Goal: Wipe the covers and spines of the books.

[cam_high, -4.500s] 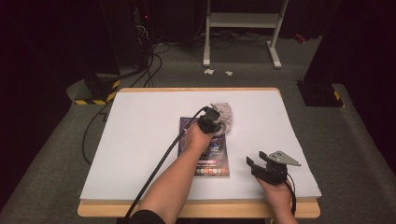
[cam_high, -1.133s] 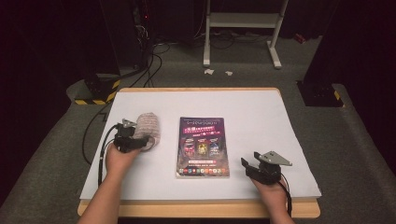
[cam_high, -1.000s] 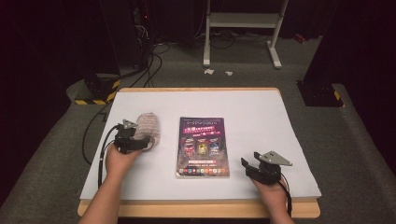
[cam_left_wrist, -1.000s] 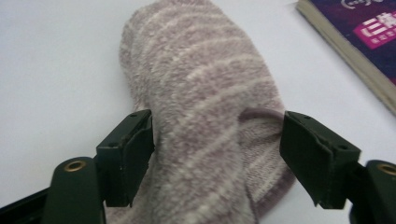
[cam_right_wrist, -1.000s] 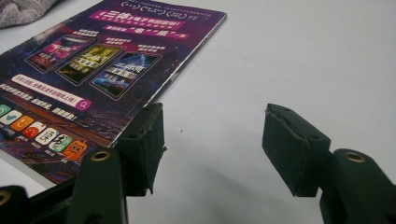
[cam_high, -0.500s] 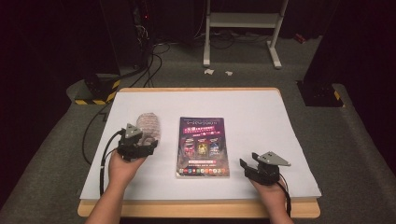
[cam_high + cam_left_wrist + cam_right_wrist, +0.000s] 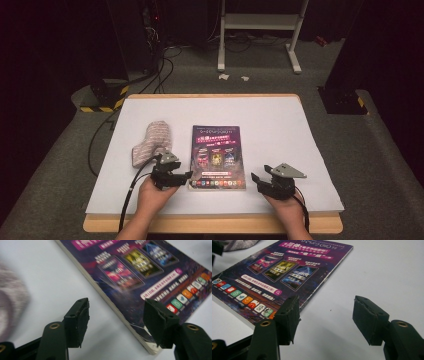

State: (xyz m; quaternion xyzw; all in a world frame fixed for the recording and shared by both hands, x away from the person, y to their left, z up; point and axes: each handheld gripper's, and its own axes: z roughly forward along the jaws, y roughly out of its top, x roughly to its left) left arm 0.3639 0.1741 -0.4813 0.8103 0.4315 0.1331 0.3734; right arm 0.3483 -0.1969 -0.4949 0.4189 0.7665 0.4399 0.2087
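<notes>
The left tool [image 7: 176, 176] sits low over the worktop [image 7: 280, 125] at the near left corner of the book [image 7: 217, 156]. Its jaws have just been closing, yet they stand well apart with nothing gripped; in the left gripper view the book's [image 7: 140, 277] corner and spine edge lie between them, untouched by the pads. The right tool [image 7: 261, 181] rests near the book's right near corner, jaws parted about as wide and empty; in the right gripper view bare white surface shows between them, and the book [image 7: 287, 270] lies just beside the left-hand jaw.

The book lies flat, cover up, in the middle of the worktop, between the two tools. Just left of it, beyond the left tool, lies a crumpled pink-patterned cloth [image 7: 150, 142], close to the book but apart from it. A black cable [image 7: 131, 187] trails from the left tool toward the worktop's near edge. Past the far edge, a white stand [image 7: 260, 30] and dark equipment stand on the grey floor [image 7: 390, 150].
</notes>
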